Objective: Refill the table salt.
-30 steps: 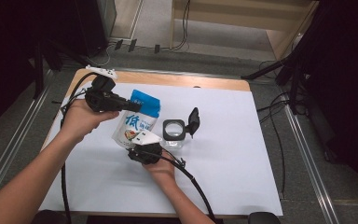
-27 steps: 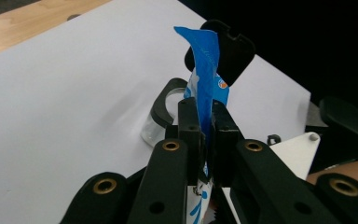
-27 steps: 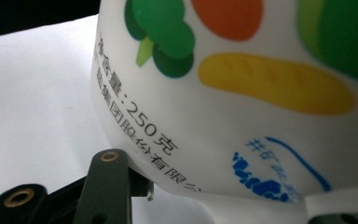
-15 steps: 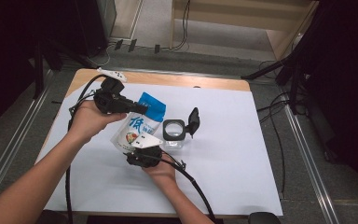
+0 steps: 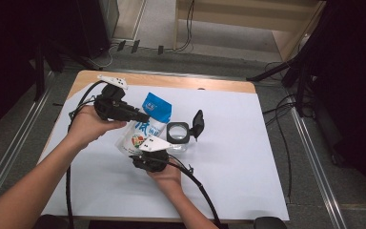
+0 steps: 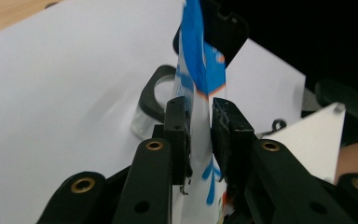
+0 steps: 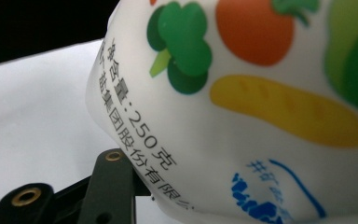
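A white and blue bag (image 5: pixel 145 125) printed with vegetables stands tilted on the white sheet. My left gripper (image 5: pixel 144 116) reaches its blue top from the left. In the left gripper view the jaws of the left gripper (image 6: pixel 198 108) have just been opening; the bag's thin top (image 6: pixel 200 70) stays between them with slack beside the pads. My right gripper (image 5: pixel 146 151) is at the bag's lower end, its jaws just closing on it. In the right gripper view the bulging bag (image 7: pixel 242 102) presses on one finger (image 7: pixel 114 179); the other is hidden.
A small clear jar (image 5: pixel 177 134) stands right of the bag, its black hinged lid (image 5: pixel 198 125) flipped up; the jar (image 6: pixel 150 100) also appears behind the bag. The white sheet (image 5: pixel 248 157) covers a wooden table (image 5: pixel 171 81). Cables trail from both grippers.
The left hand and its gripper have shifted slightly right and toward me with the bag's top. The right hand stays where it was.
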`<move>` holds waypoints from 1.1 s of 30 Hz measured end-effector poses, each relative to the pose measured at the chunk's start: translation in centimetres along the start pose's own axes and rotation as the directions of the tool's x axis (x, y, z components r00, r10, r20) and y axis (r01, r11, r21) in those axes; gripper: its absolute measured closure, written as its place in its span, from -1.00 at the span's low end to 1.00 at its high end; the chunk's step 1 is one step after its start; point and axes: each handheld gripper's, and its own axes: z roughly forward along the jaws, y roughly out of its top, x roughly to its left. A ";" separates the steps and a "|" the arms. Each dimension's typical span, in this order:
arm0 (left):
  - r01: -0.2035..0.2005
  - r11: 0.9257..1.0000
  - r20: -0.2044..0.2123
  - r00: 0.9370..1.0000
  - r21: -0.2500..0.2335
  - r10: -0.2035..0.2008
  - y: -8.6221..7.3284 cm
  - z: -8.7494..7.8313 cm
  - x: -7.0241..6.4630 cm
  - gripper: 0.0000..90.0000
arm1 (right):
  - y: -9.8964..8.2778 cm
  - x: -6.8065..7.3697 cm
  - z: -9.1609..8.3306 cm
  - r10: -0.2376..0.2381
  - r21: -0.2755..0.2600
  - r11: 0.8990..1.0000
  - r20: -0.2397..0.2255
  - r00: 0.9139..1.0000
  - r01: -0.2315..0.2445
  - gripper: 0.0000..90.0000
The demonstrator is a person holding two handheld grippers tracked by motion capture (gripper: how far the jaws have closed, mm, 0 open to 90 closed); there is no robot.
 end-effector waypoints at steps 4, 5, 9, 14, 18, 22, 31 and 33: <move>0.008 1.000 -0.006 1.000 0.019 -0.008 0.1 0.1 -0.2 0.96 | 0.0 -0.1 0.0 -0.004 0.010 1.000 -0.003 1.000 0.004 0.26; 0.005 1.000 -0.022 1.000 0.022 -0.005 0.1 0.1 -0.3 0.98 | 0.0 -0.1 -0.1 0.001 0.011 1.000 -0.005 1.000 -0.001 0.26; 0.023 0.999 -0.086 0.996 0.026 -0.021 0.5 0.2 -0.4 1.00 | 0.2 -0.3 -0.2 0.021 0.007 1.000 -0.003 1.000 -0.021 0.11; 0.028 0.998 -0.140 0.990 0.053 -0.021 0.7 0.8 -0.5 1.00 | 0.4 -0.1 -0.4 0.003 0.015 1.000 0.035 0.999 -0.003 -0.14; 0.038 0.999 -0.085 0.996 0.018 -0.036 0.9 1.1 -0.5 1.00 | 0.5 -0.1 -0.5 0.019 0.011 1.000 0.042 0.999 -0.019 -0.01; 0.025 1.000 -0.064 0.998 0.009 -0.025 1.0 1.5 -0.7 0.97 | 0.4 -0.4 -0.5 0.055 0.007 0.998 0.034 0.998 -0.055 0.09; 0.037 0.999 0.036 0.999 0.003 -0.037 0.4 1.7 -0.5 0.81 | 0.1 -0.5 -1.0 0.092 -0.023 0.996 0.025 0.995 -0.091 0.21; 0.034 0.999 0.032 0.999 0.012 -0.034 0.3 1.8 -0.6 0.85 | -0.1 -0.5 -1.0 0.094 -0.019 0.995 0.026 0.995 -0.094 0.26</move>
